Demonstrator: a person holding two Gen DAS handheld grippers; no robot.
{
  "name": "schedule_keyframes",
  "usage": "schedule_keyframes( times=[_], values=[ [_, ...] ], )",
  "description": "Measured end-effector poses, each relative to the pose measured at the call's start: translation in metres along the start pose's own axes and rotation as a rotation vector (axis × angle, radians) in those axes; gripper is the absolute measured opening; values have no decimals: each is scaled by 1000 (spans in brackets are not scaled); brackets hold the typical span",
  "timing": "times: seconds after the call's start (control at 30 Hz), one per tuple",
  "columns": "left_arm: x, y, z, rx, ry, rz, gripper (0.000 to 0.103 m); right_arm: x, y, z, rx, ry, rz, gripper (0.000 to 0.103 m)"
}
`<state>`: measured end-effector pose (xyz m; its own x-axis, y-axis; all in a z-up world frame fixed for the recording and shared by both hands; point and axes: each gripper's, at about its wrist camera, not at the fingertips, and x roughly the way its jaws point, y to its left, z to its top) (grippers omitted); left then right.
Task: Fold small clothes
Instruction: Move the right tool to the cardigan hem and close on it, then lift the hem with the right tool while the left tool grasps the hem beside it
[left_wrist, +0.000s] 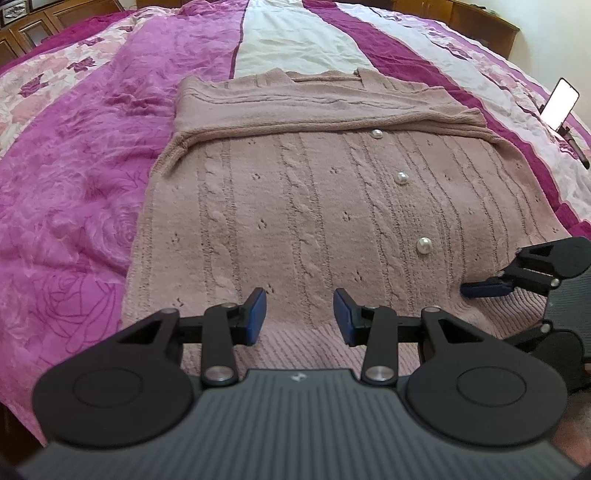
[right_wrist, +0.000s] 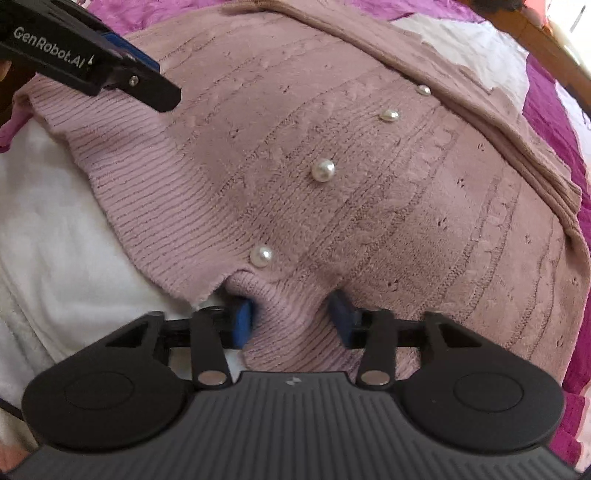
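Bedroom furniture of dark wood (left_wrist: 484, 18) lines the far wall behind a wide bed, and the bedspread (left_wrist: 74, 177) covering it runs in magenta, floral pink and white stripes. On that bedspread, across its near middle, lies the pink cable-knit cardigan (left_wrist: 295, 206), front side up. Both sleeves are folded across the chest, forming a flat band (left_wrist: 295, 107) below the collar. Its ribbed hem (left_wrist: 303, 347) reaches the near edge of the bed.

Over the hem hangs the left gripper (left_wrist: 300, 316), jaws spread apart with nothing between the blue pads; from its own camera I cannot tell whether the pads touch the knit. In the right wrist view the same tool shows at top left over the far corner of the hem.

The right gripper (right_wrist: 291, 317) sits at the hem just below the lowest button. A raised ridge of ribbed knit bunches between its blue pads (right_wrist: 242, 321), which press in from both sides, so it is pinching the cardigan hem.

A phone (left_wrist: 559, 103) with a bright blank screen stands on a holder at the right edge of the bed.

Pearl buttons (right_wrist: 323, 170) run in a line up the cardigan's front.
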<state>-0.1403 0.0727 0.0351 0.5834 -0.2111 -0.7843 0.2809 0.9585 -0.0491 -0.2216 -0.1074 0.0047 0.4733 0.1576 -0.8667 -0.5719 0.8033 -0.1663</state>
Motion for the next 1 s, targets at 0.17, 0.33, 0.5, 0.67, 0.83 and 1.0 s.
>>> schedule_keyframes(
  times=[0.17, 0.33, 0.5, 0.67, 0.83, 1.0],
  values=[
    [-2, -7, -2, 32, -3, -42, 42, -18, -21, -3, 148, -77, 59, 11],
    [-3, -16, -2, 59, 1, -88, 43, -25, -33, -6, 231, -106, 85, 10],
    [-8, -27, -5, 111, -23, -89, 62, -29, -46, -7, 308, -133, 94, 10],
    [-10, -33, -7, 141, -15, -117, 62, -28, -52, -7, 380, -166, 97, 10],
    [-7, -44, -13, 209, -1, -153, 62, -29, -56, -5, 416, -188, 104, 10],
    [13, -57, -21, 269, 38, -128, 62, -35, -53, -6, 415, -212, 109, 10]
  ],
)
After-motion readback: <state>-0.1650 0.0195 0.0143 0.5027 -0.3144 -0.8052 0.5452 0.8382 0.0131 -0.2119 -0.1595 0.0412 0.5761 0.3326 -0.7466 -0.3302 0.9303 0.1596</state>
